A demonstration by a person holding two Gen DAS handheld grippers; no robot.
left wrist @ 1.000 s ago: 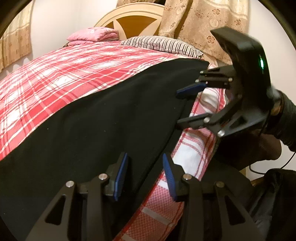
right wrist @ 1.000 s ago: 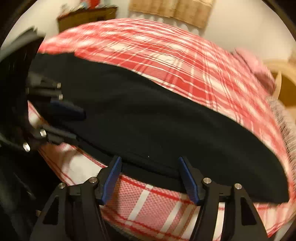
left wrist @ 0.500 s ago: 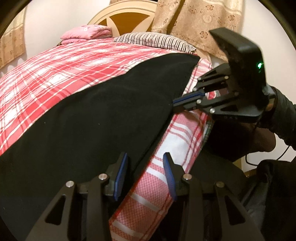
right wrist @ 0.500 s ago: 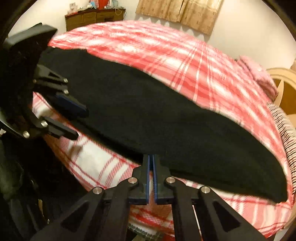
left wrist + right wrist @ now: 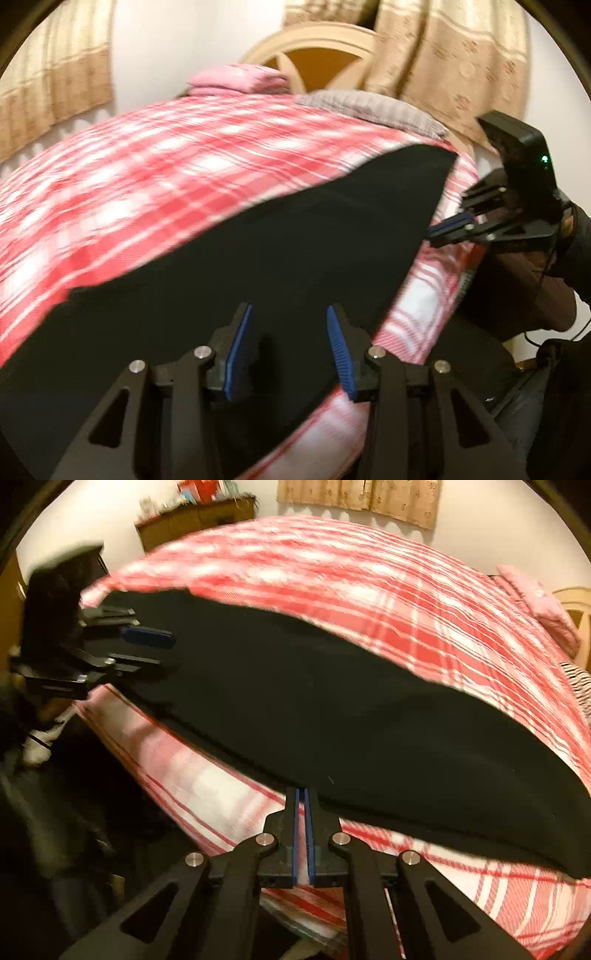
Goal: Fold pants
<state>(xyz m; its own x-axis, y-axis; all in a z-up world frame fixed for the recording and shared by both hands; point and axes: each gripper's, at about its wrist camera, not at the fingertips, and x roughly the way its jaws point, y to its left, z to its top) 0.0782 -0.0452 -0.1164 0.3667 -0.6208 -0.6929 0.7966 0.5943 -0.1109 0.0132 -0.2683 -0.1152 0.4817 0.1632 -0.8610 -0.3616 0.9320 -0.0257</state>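
Lying long across the bed (image 5: 424, 602), the black pants (image 5: 314, 709) are filling the middle of the frame. Right tongs (image 5: 301, 797) are pinching the pants' near edge; left tongs (image 5: 288, 339) are hanging released just over them, opening wider.

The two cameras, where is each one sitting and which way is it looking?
Left wrist: sits on the left gripper, looking down over the black pants toward the headboard; the right gripper and a dark sleeve show.
Right wrist: sits on the right gripper, shut at the pants' near edge, facing the wooden cabinet; the left gripper shows.
Both share the pants, the red plaid bedcover, the pink pillow.
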